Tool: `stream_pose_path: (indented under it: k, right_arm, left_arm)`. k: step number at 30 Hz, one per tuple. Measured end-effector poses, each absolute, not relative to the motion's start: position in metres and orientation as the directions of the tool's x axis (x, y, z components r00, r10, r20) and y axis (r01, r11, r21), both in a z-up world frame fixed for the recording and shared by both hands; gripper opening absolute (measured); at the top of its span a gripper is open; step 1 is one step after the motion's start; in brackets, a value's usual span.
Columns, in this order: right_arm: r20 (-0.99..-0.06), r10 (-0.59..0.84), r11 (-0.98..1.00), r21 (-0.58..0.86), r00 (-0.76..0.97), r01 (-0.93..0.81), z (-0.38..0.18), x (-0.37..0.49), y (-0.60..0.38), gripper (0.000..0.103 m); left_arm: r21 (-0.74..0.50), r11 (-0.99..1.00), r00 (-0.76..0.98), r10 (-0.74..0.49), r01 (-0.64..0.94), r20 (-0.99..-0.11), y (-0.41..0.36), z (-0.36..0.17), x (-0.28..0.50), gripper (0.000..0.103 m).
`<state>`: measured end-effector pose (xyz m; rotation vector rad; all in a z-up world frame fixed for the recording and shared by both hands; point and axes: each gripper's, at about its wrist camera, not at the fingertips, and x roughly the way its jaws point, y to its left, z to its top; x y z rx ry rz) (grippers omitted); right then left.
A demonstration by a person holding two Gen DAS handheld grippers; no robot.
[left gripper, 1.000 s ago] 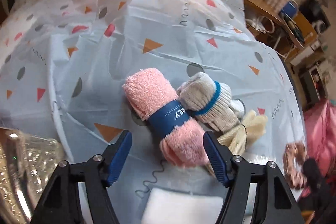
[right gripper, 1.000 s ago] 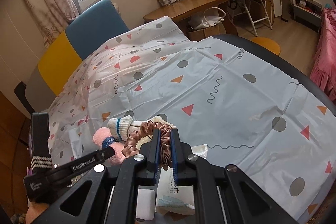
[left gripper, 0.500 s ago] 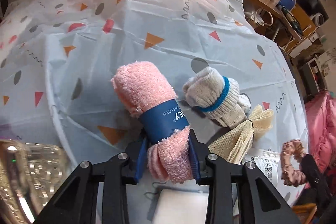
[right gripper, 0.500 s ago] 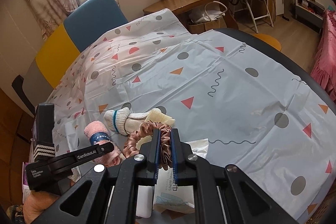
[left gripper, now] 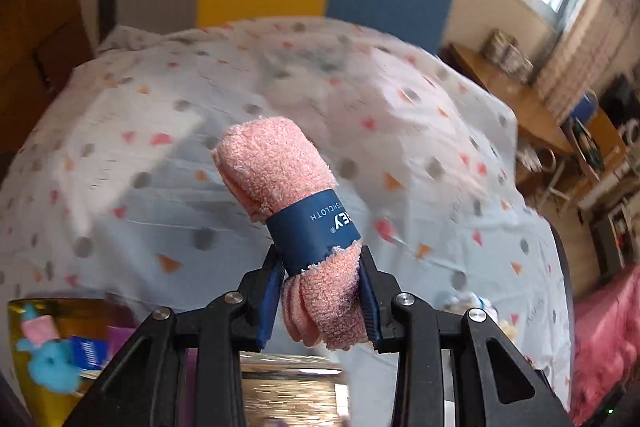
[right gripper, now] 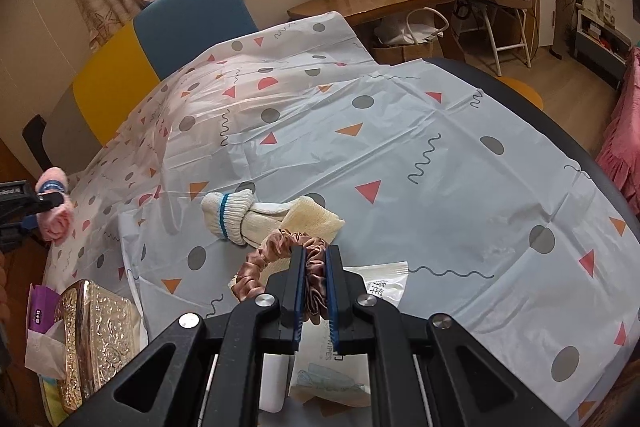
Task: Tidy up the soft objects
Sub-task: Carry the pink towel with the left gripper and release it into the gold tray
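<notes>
Now my left hand-held gripper [left gripper: 320, 291] has clamped the pink washcloth roll [left gripper: 288, 203] and lifted it off the worktop [right gripper: 400, 155], ready for sorting; my right hand-held gripper [right gripper: 312, 291] stays pinched on the brown scrunchie [right gripper: 276, 251] near the front edge.

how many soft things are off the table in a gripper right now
2. The pink washcloth roll is clamped in the left gripper; the brown scrunchie is pinched in the right gripper.

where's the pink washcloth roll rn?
Clamped in the left gripper, the pink washcloth roll is off the tablecloth; in the right wrist view it sits far left, left of the rolled glove.
</notes>
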<state>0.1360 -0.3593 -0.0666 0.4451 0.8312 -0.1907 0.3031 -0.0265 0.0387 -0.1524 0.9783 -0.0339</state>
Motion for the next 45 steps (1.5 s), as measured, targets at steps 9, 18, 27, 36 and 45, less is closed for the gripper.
stream_pose_path:
  k: [9, 18, 27, 36, 45]
  right_arm:
    - [-0.740, 0.024, 0.926, 0.269, 0.672, 0.263, -0.065, 0.140, -0.342, 0.008]
    - [-0.757, 0.005, 0.939, 0.228, 0.653, 0.257, -0.069, 0.142, -0.333, 0.008]
    - [-0.774, -0.020, 0.955, 0.174, 0.632, 0.242, -0.075, 0.144, -0.322, 0.008]
    - [-0.791, -0.045, 0.961, 0.132, 0.610, 0.243, -0.080, 0.146, -0.317, 0.008]
    - [-0.801, -0.063, 0.960, 0.115, 0.596, 0.255, -0.084, 0.147, -0.318, 0.008]
  left_arm:
    - [-0.121, 0.971, 0.640, 0.041, -0.207, -0.767, 0.138, 0.053, 0.237, 0.036]
    - [-0.220, 0.939, 0.640, 0.001, -0.265, -0.768, 0.214, 0.006, 0.108, 0.036]
    - [-0.279, 0.911, 0.567, -0.062, -0.303, -0.821, 0.224, -0.055, 0.015, 0.036]
    - [-0.308, 0.910, 0.500, -0.137, -0.277, -0.855, 0.206, -0.096, 0.025, 0.057]
    - [-0.113, 0.941, 0.568, 0.094, -0.320, -0.818, 0.198, -0.075, 0.007, 0.074]
